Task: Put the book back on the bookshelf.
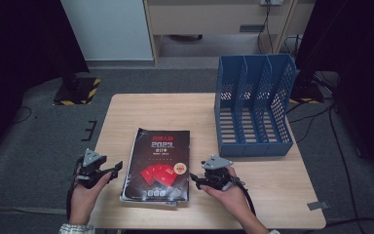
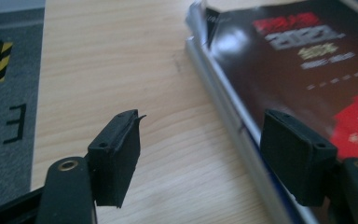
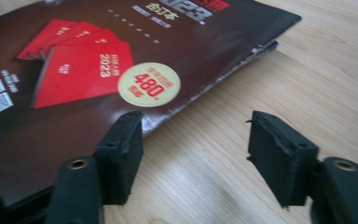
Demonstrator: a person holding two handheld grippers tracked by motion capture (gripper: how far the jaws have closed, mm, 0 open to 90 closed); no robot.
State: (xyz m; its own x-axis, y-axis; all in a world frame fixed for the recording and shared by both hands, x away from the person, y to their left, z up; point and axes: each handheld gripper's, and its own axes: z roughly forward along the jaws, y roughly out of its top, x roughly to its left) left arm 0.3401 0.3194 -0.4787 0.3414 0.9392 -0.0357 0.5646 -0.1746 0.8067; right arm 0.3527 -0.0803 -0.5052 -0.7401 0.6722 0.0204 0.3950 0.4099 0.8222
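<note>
Book flat on table; both tongs open beside it.

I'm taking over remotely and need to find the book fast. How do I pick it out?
On the light wooden table, look left of the blue file rack, near the front edge between the two grippers. The book lies flat: black glossy cover with red booklets pictured and a round yellow sticker.

Left gripper and right gripper flank the book, empty.

Black book with red covers pictured, seemingly yellow badge; blue file rack.
</note>
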